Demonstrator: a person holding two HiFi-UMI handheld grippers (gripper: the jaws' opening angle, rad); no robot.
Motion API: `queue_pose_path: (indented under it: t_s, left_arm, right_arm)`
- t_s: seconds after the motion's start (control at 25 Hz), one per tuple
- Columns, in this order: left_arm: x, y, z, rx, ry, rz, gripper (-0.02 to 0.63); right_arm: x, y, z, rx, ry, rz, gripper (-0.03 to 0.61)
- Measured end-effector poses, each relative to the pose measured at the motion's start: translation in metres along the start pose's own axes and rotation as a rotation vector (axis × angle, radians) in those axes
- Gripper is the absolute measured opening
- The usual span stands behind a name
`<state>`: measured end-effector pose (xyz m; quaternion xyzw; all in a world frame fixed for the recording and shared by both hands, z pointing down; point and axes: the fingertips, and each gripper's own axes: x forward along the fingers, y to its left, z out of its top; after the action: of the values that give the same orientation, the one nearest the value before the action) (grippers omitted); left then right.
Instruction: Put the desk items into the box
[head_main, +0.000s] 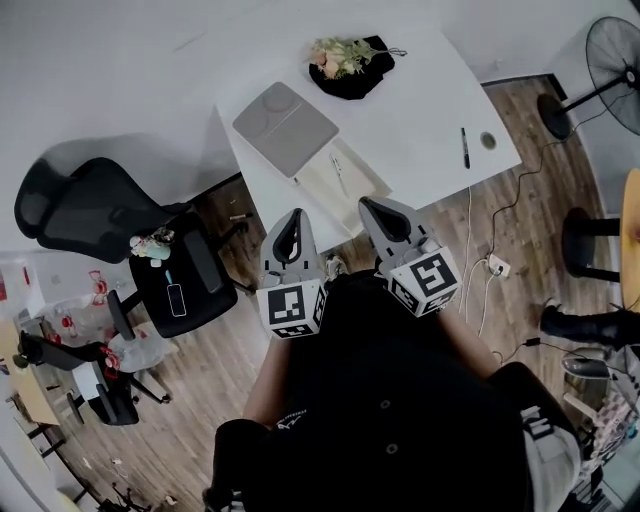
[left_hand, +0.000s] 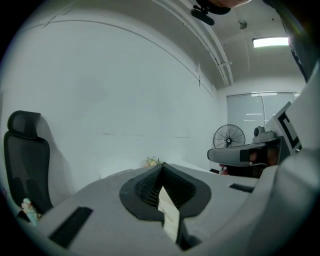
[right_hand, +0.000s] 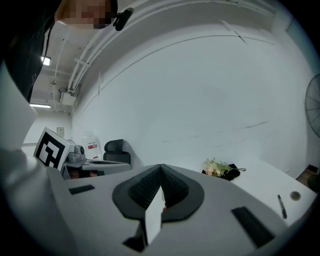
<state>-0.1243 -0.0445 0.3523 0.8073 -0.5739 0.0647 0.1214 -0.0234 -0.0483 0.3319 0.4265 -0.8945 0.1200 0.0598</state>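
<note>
On the white desk (head_main: 420, 110) lie a flat grey case (head_main: 285, 127), a pale open box or folder (head_main: 342, 178) near the front edge, a black pen (head_main: 465, 147) and a small round thing (head_main: 488, 141). At the far edge a bunch of flowers (head_main: 338, 55) rests on a black pouch (head_main: 358, 78). My left gripper (head_main: 293, 222) and right gripper (head_main: 372, 207) hover side by side just short of the desk's front edge, both shut and holding nothing. The right gripper view shows the flowers (right_hand: 217, 167) and the pen (right_hand: 281, 206) far ahead.
A black office chair (head_main: 110, 215) stands left of the desk, with small items on its seat. A standing fan (head_main: 610, 60) and a black stool (head_main: 590, 245) are on the right. Cables (head_main: 495, 265) trail across the wooden floor.
</note>
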Motion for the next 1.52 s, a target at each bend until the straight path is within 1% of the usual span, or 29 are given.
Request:
queue_pose_path:
  t_s: [0.16, 0.44, 0.52, 0.68, 0.88, 1.08, 1.32, 1.52]
  left_arm:
    - [-0.008, 0.005, 0.019, 0.023, -0.056, 0.023, 0.008]
    - [-0.023, 0.012, 0.065, 0.003, -0.163, 0.064, 0.008]
    - [-0.026, 0.012, 0.077, 0.008, -0.190, 0.062, 0.008]
    - [-0.029, 0.011, 0.097, 0.034, -0.234, 0.049, 0.008]
    - [-0.031, 0.012, 0.108, 0.054, -0.255, 0.041, 0.008]
    - [-0.032, 0.016, 0.109, 0.046, -0.261, 0.042, 0.008]
    - [-0.034, 0.018, 0.101, 0.036, -0.244, 0.056, 0.008]
    - [-0.035, 0.018, 0.095, 0.043, -0.231, 0.062, 0.008]
  right_arm:
    - [-0.001, 0.006, 0.017, -0.012, -0.044, 0.010, -0.002]
    - [-0.006, 0.025, 0.057, -0.073, -0.120, 0.048, -0.002]
    - [-0.007, 0.029, 0.067, -0.083, -0.138, 0.050, -0.002]
    - [-0.004, 0.029, 0.084, -0.106, -0.157, 0.025, -0.002]
    - [0.001, 0.033, 0.101, -0.129, -0.193, 0.012, -0.002]
    - [0.005, 0.034, 0.110, -0.127, -0.212, -0.009, -0.002]
    - [0.007, 0.039, 0.105, -0.140, -0.201, -0.003, -0.002]
    - [0.009, 0.039, 0.103, -0.149, -0.193, 0.007, -0.002]
